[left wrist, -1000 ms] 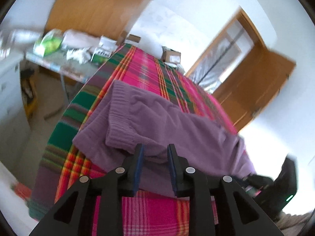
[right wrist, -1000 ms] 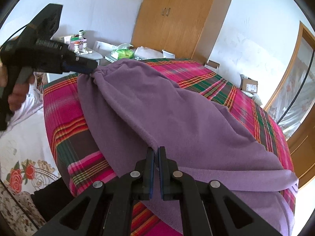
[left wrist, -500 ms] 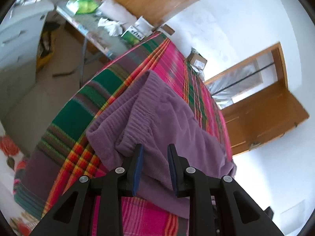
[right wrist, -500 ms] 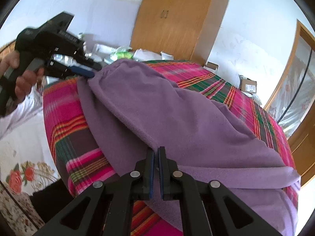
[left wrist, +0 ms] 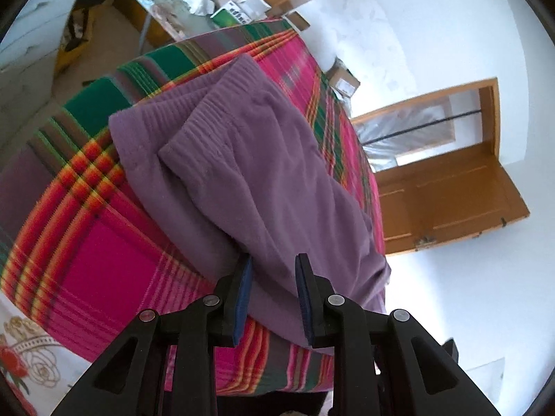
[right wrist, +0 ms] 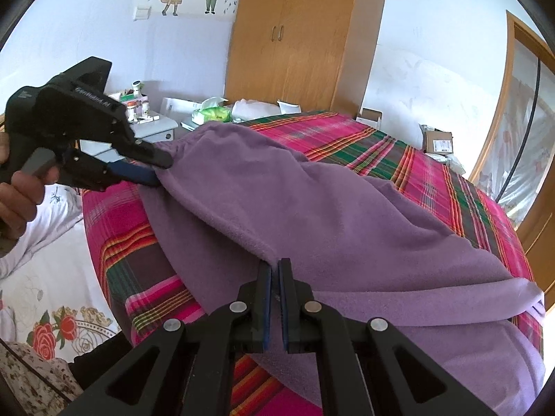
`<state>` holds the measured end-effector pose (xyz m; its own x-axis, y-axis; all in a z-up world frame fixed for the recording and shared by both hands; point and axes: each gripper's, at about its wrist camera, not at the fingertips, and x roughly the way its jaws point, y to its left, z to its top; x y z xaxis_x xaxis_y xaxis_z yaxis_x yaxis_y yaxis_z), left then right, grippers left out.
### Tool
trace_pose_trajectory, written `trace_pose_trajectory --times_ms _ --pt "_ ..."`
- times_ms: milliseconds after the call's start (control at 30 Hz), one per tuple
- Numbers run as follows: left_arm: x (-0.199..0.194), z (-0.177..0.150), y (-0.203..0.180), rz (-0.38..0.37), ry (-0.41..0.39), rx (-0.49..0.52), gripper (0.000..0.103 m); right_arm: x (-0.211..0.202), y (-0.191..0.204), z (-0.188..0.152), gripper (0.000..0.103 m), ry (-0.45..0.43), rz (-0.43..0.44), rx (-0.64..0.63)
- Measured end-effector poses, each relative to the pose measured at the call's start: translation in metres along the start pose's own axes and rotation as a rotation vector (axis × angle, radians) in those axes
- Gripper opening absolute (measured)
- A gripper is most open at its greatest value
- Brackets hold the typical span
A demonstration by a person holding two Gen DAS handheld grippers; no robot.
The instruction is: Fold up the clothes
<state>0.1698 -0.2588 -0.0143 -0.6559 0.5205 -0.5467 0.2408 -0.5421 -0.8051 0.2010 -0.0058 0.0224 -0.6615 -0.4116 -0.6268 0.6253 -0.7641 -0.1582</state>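
Note:
Purple fleece trousers [left wrist: 256,173] lie folded over on a pink, green and orange plaid bedspread [left wrist: 104,256]; they also show in the right wrist view [right wrist: 347,215]. My left gripper [left wrist: 274,263] is open, its jaws apart at the waistband end, with cloth between the pads. It also shows in the right wrist view [right wrist: 156,170], held by a hand. My right gripper [right wrist: 276,265] is shut on the folded edge of the trousers.
A wooden wardrobe [right wrist: 298,41] stands behind the bed. A cluttered side table [left wrist: 180,3] and a white drawer unit [right wrist: 152,128] stand by the bed's far corner. Cardboard boxes [right wrist: 437,140] sit on the floor. A wooden door [left wrist: 451,201] stands open.
My left gripper has tilted and swung along the waistband end, jaws staying open. My right gripper has kept its hold on the trousers' edge and barely moved.

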Motion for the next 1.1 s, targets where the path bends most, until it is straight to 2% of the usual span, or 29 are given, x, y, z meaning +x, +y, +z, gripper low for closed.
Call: trace_pose_trajectory --times_ms 133,233,367,433,500,600,700,867,1100 --pt "0.002 0.007 -0.002 0.022 -0.049 -0.022 0.026 -0.001 -0.001 0.000 0.004 -0.010 0.005 0.008" --pt "-0.001 0.018 0.004 0.049 -0.111 -0.081 0.026 0.000 -0.001 -0.001 0.004 -0.009 0.008 0.011" --pt "-0.002 0.025 0.011 0.049 -0.167 -0.131 0.024 0.002 0.004 -0.001 0.004 -0.007 -0.008 -0.007" --pt "-0.003 0.026 0.009 0.046 -0.192 -0.120 0.021 0.002 0.007 0.001 0.004 -0.013 -0.023 -0.019" --pt "-0.004 0.026 0.007 0.043 -0.216 -0.109 0.005 0.000 0.010 0.004 0.004 -0.023 -0.038 -0.032" --pt "-0.015 0.031 0.004 0.016 -0.253 -0.091 0.005 -0.006 0.012 0.013 0.004 -0.052 -0.059 -0.043" --pt "-0.027 0.036 -0.008 0.012 -0.291 -0.032 0.005 -0.015 0.015 0.022 0.004 -0.079 -0.075 -0.050" --pt "-0.036 0.041 -0.012 0.014 -0.318 0.013 0.005 -0.024 0.026 0.030 0.004 -0.095 -0.075 -0.091" --pt "-0.024 0.033 0.012 0.075 -0.274 -0.011 0.005 -0.007 0.032 0.017 0.004 -0.017 -0.064 -0.123"
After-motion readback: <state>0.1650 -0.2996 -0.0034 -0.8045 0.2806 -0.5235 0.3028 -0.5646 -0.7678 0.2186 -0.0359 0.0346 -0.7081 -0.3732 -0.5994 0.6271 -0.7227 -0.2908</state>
